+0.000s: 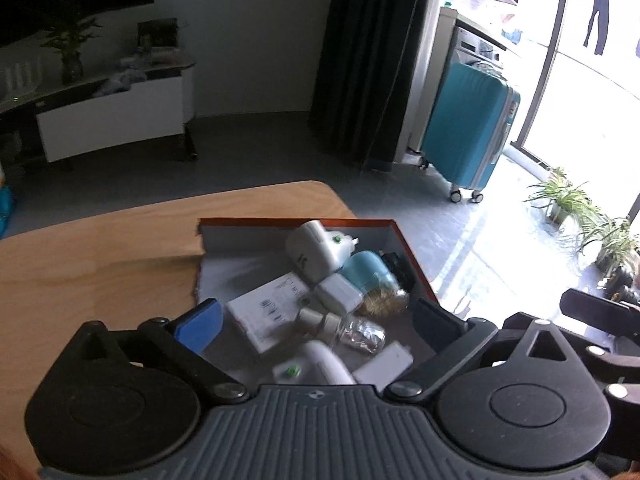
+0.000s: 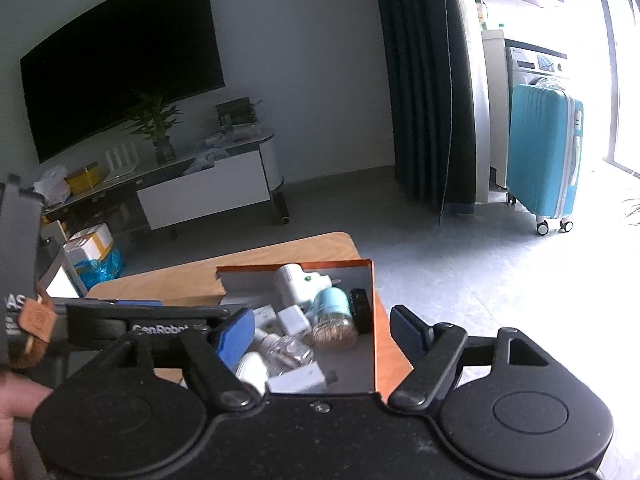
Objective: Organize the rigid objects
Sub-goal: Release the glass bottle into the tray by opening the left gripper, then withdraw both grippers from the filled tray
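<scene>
One orange-rimmed box [image 1: 412, 264] is sitting at the corner of the wooden table [image 1: 120, 256], holding the small rigid things: three white chargers or plugs that are showing plainly [image 1: 316, 254], one flat white packet [image 1: 268, 312], one clear bottle [image 1: 352, 332], one blue brush with pale bristles [image 1: 370, 276] and one black item [image 2: 360, 308]; more white pieces near the camera are blurring together. The left gripper [image 1: 320, 316] and right gripper [image 2: 324, 330] are both hanging over the box with tongs spread, pinching nothing. One teal suitcase [image 2: 544, 152] is standing by the window.
</scene>
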`<state>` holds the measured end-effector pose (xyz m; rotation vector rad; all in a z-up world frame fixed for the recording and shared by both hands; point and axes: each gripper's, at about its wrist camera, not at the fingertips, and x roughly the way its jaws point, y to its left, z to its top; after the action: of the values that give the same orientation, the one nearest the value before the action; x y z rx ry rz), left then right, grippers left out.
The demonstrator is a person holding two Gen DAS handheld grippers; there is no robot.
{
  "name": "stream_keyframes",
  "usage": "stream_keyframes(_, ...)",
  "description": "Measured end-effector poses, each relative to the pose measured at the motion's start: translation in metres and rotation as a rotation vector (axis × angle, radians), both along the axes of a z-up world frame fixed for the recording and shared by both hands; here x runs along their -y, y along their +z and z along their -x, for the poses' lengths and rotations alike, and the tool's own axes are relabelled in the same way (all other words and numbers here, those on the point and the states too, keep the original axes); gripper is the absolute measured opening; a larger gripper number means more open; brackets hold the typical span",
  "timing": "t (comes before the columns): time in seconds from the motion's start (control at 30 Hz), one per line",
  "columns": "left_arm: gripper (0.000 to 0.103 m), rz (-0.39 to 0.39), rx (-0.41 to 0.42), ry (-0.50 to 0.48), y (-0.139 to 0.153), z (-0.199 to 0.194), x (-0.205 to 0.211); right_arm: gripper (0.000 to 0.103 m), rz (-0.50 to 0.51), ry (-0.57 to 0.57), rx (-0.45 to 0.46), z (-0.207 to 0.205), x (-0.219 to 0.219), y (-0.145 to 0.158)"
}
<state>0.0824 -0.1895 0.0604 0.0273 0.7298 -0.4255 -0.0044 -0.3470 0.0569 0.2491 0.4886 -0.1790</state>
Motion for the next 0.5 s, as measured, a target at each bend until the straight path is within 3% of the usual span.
stream_keyframes(0.5, 0.103, -0.028, -0.004, 0.076, -0.008, 0.073, -0.025, 0.094, 0.0, -0.042, -0.022, 0.058, -0.021, -0.023)
